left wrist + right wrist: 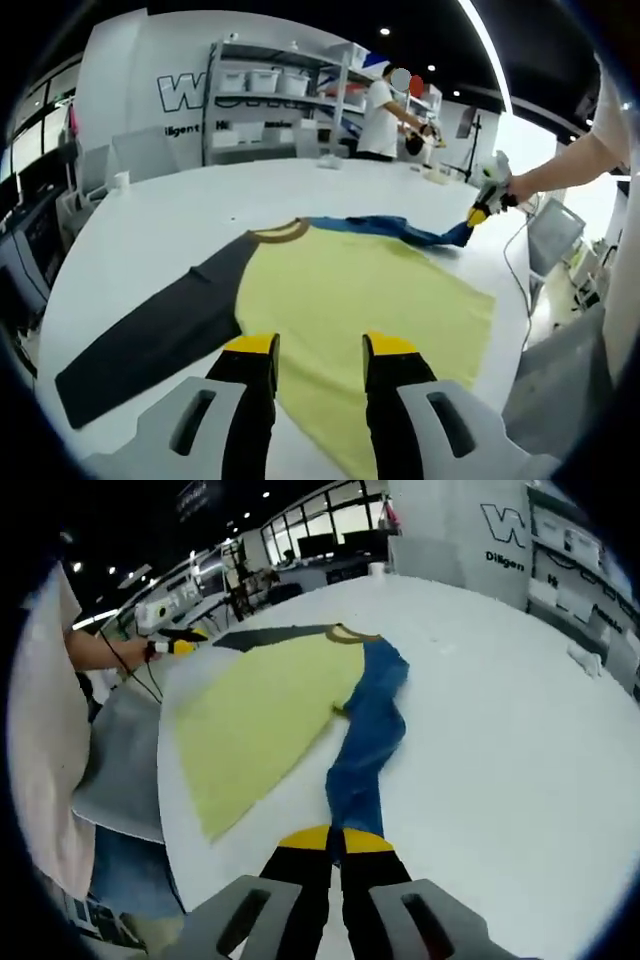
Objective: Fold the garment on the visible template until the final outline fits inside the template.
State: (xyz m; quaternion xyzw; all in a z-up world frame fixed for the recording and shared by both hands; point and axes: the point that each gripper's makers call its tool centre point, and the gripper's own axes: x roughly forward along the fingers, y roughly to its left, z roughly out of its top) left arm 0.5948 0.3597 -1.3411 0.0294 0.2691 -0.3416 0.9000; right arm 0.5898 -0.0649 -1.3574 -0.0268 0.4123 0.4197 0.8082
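Observation:
A garment lies flat on the white table (180,215): a yellow body (360,290), a dark grey sleeve (160,335) stretched to the left, a brown collar (280,233) and a blue sleeve (385,226) running to the right. My left gripper (318,348) hovers open over the yellow body's near edge with nothing between its jaws. In the right gripper view my right gripper (335,840) is shut on the cuff end of the blue sleeve (370,735), which trails away toward the yellow body (260,710). That right gripper (478,213) also appears in the left gripper view, held by a hand.
A person stands at the far side of the table near shelving (275,100) with white bins. A white cup (121,181) sits at the table's far left. Grey chairs (555,235) and a grey pad (125,760) flank the table edge.

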